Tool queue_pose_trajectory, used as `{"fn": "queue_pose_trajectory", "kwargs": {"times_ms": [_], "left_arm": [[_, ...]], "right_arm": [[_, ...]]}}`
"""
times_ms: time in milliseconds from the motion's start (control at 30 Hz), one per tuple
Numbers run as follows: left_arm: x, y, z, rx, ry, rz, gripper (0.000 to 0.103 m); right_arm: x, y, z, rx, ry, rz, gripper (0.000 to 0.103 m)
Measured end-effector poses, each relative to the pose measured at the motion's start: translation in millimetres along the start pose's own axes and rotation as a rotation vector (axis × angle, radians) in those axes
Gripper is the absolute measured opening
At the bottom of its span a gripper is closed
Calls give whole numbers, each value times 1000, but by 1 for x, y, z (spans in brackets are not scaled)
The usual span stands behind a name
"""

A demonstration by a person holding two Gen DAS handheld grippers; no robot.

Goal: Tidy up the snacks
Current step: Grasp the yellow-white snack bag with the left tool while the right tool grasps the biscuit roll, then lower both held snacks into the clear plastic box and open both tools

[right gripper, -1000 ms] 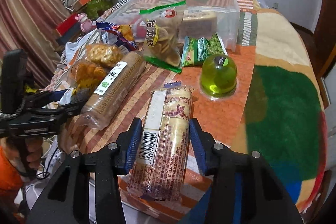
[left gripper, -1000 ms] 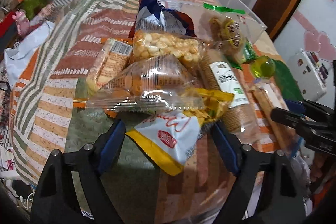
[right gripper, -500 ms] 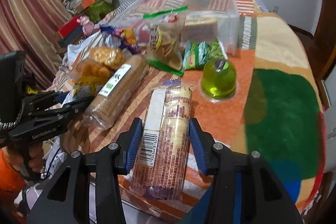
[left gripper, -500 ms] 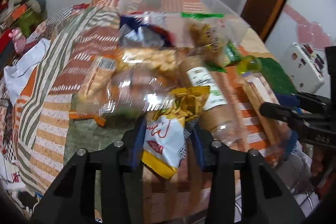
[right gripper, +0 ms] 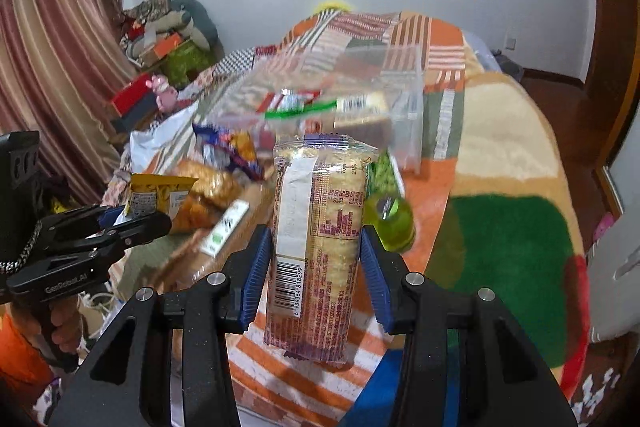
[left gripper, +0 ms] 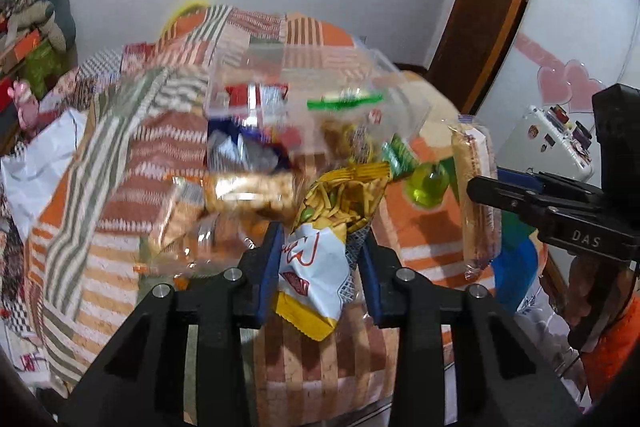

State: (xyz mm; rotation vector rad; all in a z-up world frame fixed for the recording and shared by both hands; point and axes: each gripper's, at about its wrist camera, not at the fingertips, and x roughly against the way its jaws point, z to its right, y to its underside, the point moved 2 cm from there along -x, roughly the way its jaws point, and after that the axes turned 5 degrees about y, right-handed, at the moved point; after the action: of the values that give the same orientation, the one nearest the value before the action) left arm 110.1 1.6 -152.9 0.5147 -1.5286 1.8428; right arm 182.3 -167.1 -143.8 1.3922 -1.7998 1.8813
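Both grippers carry a snack clear of the patchwork blanket (right gripper: 500, 131) on the bed. The left gripper (left gripper: 320, 259) has its fingers closed narrowly on the lower half of a white-and-yellow chip bag (left gripper: 324, 247), whose open-looking top leans up and to the right; the right gripper (right gripper: 316, 267) pinches a long cracker pack (right gripper: 320, 247) across its width, so the pack's long axis runs straight ahead of the fingers and stands nearly upright. The relation that matters is the clear plastic bin (right gripper: 400, 99) — it lies ahead of both grippers, past the loose pile of other packets (right gripper: 212, 183) and a green jelly cup (right gripper: 390, 223). From the right wrist view the bin sits almost dead ahead of the cracker pack, with its near wall facing the fingers, so the right hand looks the better placed. The pack probably needs to go over that rim and tip down lengthwise. Room is tight low down, since packets crowd the bin's front, but above the rim the way seems open. The left gripper approaches from the bin's left side, and the two grippers are near each other, so they may need to go in turn.
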Motion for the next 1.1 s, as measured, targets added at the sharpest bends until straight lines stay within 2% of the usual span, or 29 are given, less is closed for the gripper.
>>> {"fn": "queue_pose_trajectory", "kwargs": {"times_ms": [333, 600, 900, 1100], "left_arm": [[7, -45, -4, -6, 17, 88, 36], [-3, -89, -12, -21, -11, 145, 36], [-31, -123, -21, -39, -27, 148, 36], [-50, -136, -31, -39, -44, 142, 36]], "right_arm": [[10, -38, 2, -10, 11, 108, 42], [9, -70, 7, -20, 22, 176, 42], [-1, -103, 13, -30, 37, 224, 42], [-19, -122, 7, -22, 32, 226, 42]]}}
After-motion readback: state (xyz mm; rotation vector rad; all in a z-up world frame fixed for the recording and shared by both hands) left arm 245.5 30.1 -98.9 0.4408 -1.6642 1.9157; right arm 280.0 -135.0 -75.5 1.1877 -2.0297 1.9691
